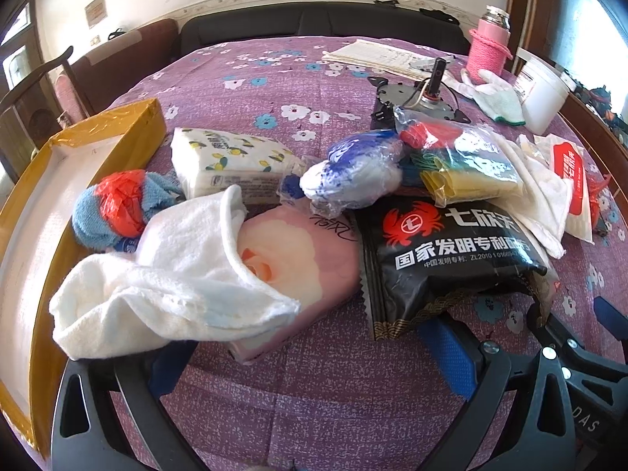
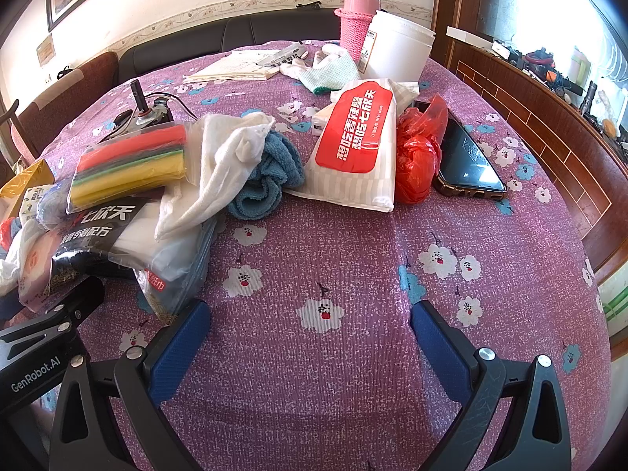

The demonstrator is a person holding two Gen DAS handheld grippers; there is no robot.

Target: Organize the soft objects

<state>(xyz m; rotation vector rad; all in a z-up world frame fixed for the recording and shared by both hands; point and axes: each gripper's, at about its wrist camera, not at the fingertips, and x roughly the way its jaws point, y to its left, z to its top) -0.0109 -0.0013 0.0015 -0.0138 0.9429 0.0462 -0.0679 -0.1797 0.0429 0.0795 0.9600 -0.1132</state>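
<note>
My left gripper (image 1: 310,357) is open low over the table. Its left fingertip is hidden under a crumpled white towel (image 1: 168,286). That towel drapes over a pink tissue pack (image 1: 306,271), whose near corner lies between the fingers without being clamped. Behind sit a blue cloth wrapped with red plastic (image 1: 114,208), a lemon-print tissue pack (image 1: 231,165) and a blue-and-white plastic bundle (image 1: 353,172). My right gripper (image 2: 312,333) is open above bare tablecloth. Ahead of it lie another white towel (image 2: 219,168), a blue cloth (image 2: 267,176), a red-and-white wipes pack (image 2: 353,137) and a red plastic bag (image 2: 416,157).
An open yellow box (image 1: 117,129) stands at the left table edge. A black crab-logo packet (image 1: 443,259) and a bag of coloured rolls (image 2: 129,165) sit mid-pile. A phone (image 2: 467,161), white tub (image 2: 396,47), pink bottle (image 2: 357,19), glove (image 2: 325,66) and small motor (image 1: 424,94) lie farther back.
</note>
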